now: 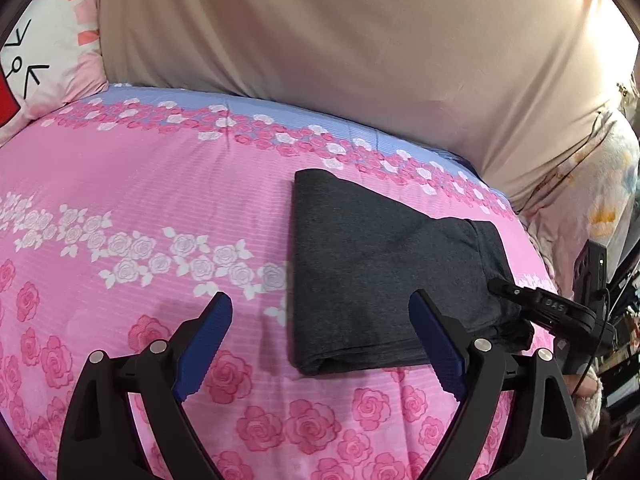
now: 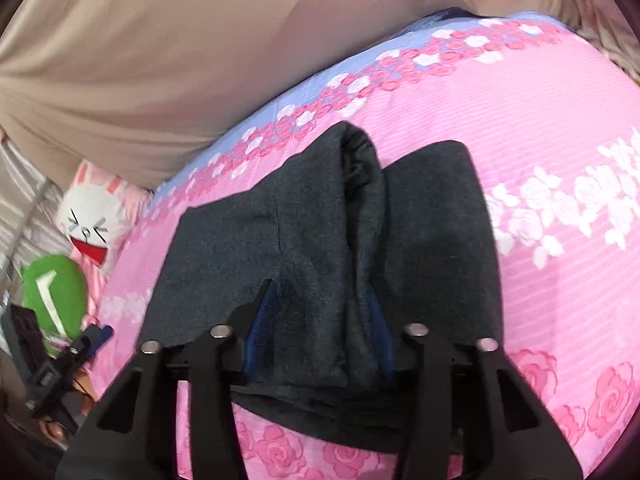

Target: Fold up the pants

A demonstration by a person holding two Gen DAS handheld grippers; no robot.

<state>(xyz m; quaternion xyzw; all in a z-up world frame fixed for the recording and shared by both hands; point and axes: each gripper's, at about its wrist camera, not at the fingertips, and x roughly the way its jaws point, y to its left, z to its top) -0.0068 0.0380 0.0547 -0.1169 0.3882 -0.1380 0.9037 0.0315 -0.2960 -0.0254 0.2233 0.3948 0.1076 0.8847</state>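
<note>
Right tongs pinch pants (bunched).

The dark grey pants are laid folded into a compact rectangle on the bed. One end is bunched and raised, with the gathered waistband turned upward.

Soft even indoor light over my bed, no glare, faint shadows under my jaws and beside the pants, strong fisheye bending with dark corners, my right view slightly smeared, left view sharper
</note>
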